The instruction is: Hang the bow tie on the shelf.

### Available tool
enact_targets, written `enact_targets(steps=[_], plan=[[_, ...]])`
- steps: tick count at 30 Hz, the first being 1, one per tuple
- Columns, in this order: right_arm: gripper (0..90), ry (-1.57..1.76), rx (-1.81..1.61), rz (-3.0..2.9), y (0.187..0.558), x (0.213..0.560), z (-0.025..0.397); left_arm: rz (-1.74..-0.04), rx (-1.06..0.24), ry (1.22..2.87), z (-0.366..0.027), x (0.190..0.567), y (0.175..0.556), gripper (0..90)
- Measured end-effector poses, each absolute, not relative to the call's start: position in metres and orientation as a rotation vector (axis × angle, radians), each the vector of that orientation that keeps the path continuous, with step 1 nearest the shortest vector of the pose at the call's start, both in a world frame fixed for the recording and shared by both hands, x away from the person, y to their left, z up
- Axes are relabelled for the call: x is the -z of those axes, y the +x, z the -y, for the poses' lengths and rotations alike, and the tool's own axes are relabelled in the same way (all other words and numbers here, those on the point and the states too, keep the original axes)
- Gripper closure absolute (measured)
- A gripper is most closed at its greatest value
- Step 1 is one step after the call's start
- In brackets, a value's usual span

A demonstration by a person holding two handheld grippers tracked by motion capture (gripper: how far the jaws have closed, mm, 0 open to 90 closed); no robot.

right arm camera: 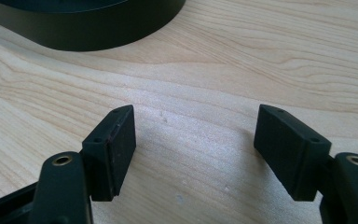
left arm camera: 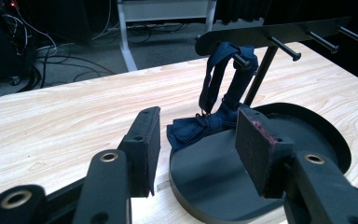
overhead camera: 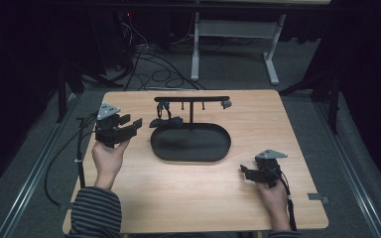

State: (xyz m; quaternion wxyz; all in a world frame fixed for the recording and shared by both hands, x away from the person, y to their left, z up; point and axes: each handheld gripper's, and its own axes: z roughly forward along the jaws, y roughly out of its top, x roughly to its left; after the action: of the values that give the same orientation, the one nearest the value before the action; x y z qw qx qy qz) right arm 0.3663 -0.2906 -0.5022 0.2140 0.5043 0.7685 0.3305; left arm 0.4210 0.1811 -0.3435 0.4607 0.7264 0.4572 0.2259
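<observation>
High view: left gripper [overhead camera: 129, 125] held above the table's [overhead camera: 188, 198] left part, jaws spread wide and empty, aimed rightward toward the dark blue strap [overhead camera: 164, 117] hanging from the leftmost peg of the black rack [overhead camera: 192, 99] and pooling on the left end of the oval tray [overhead camera: 191, 143]. Right gripper [overhead camera: 250, 173] seen low near the table's right front, well apart from the strap, also parted and empty; left one judged clearly the nearer. Left gripper view: strap [left arm camera: 223, 79] found straight ahead beyond the pads [left arm camera: 147, 149], looped over a peg and running downward, long axis near upright, lower end bunched on the tray's rim [left arm camera: 186, 196] between the two jaws' lines of sight but not yet between them. Forward reach judged needed, slightly upward. Right gripper view: jaws wide apart over bare wood, nothing held, tray edge [right arm camera: 98, 37] ahead at upper left.
</observation>
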Motion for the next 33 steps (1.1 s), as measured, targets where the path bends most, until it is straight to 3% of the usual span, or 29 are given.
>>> enact_targets(steps=[33], plan=[[30.8, 1.401, -0.912, -2.131, 0.366, 0.502, 0.290, -1.153, -0.532, 1.771, -0.201, 0.358, 0.396, 50.0]])
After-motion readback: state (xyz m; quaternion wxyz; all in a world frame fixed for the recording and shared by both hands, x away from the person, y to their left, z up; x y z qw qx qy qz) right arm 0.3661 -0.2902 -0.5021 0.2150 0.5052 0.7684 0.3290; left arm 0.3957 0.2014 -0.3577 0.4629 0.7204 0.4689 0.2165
